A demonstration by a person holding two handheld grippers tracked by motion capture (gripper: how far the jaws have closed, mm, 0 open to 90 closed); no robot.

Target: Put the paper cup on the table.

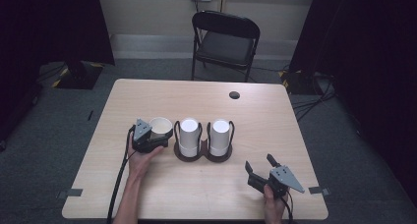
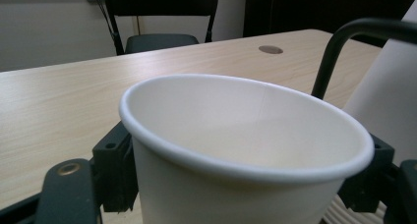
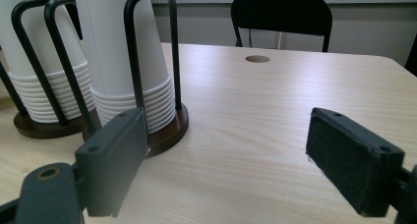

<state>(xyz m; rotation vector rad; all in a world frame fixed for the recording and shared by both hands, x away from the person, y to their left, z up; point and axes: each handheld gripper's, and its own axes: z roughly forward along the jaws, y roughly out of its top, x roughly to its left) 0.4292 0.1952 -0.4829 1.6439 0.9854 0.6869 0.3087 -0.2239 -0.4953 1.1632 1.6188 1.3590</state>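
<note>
In the high view we see the left claw (image 1: 156,134) at a single white paper cup (image 1: 161,126) that stands open side up on the table (image 1: 147,94), just left of the cup holder (image 1: 204,156). The holder carries two stacks of upturned white cups, the left stack (image 1: 189,135) and the right stack (image 1: 220,135), each inside black wire loops. The right claw (image 1: 260,166) sits well right of the holder, toward the near edge of the table, with its jaws spread and nothing between them. A black folding chair (image 1: 223,40) stands beyond the far edge of the table.

In the left gripper view the paper cup (image 2: 246,150) sits between the two black jaws, one at each side of its wall just under the rim. Whether the pads press on the cup we cannot tell. A wire loop of the holder (image 2: 339,42) rises just right of the cup.

In the right gripper view the right claw (image 3: 246,170) stands wide open over bare table. The holder's dark round base (image 3: 169,130) and its nearer stack (image 3: 123,47) lie beyond the left jaw, with the farther stack (image 3: 42,62) behind it.
</note>
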